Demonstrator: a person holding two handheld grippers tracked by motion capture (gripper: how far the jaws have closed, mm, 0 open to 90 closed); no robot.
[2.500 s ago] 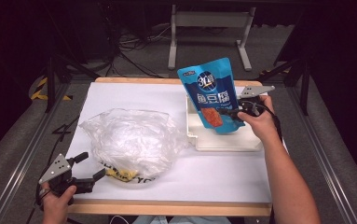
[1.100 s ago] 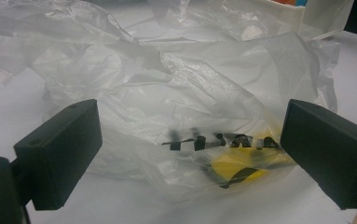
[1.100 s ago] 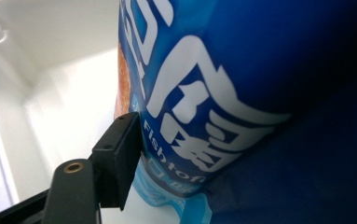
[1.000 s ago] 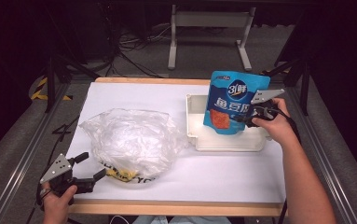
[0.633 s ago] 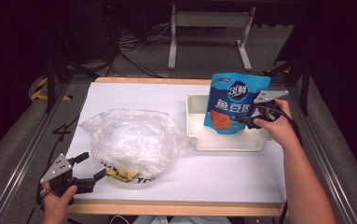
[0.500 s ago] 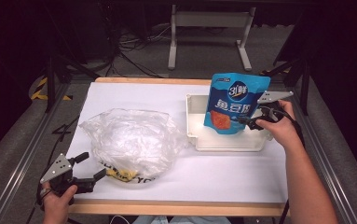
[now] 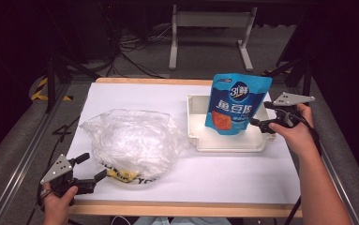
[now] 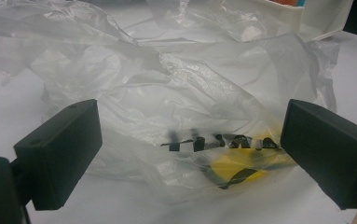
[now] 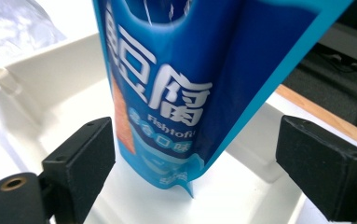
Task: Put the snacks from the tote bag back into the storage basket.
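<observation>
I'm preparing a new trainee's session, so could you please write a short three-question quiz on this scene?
1. True or false: the right gripper has its jaws clamped tight on the blue pouch.
2. Which container does the pouch stand in? A) white tray B) clear plastic bag C) cardboard box
3. Fill in: the left gripper sits open at the table's near-left corner, facing the ____.

Key:
1. False: in the right gripper view the jaws stand wide apart, one on each side of the pouch.
2. A
3. clear plastic bag
</observation>
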